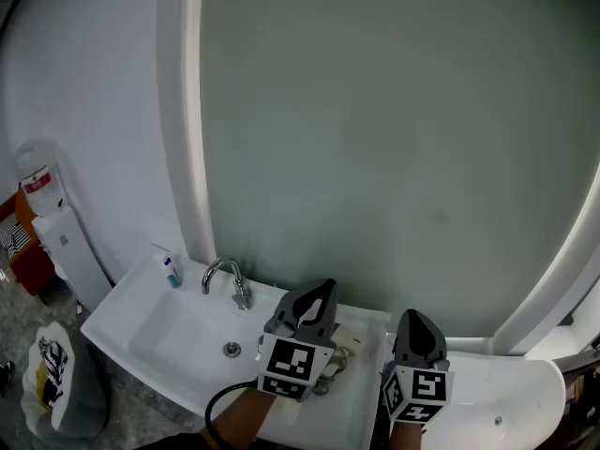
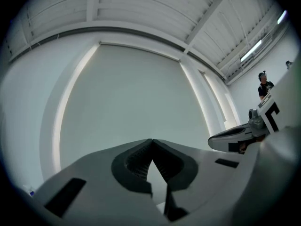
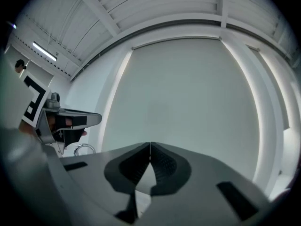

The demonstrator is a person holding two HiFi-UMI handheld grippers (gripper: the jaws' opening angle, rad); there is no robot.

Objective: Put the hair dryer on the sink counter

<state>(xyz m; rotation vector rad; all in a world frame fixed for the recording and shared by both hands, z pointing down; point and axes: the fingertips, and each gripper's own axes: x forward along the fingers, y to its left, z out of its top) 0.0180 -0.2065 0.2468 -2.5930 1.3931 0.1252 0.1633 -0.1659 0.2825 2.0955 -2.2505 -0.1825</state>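
**Both jaws shut, dryer unseen**

Pale grey-green arched wall panel backs the white sink worktop in the head view; no hair dryer is recognisable there.

Left gripper view: the left hand-held gripper is pressed together and empty, aimed upward and probably idle.

Right gripper view: the right hand-held gripper is likewise.

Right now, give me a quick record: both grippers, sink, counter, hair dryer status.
left gripper: jaws shut, nothing between them, over the sink counter
right gripper: jaws shut, empty, beside the left one
sink: white, faucet at the back
bottle: small, blue-capped, on the sink's far left corner
mirror: large, rounded, behind the sink
hair dryer: not made out in any view
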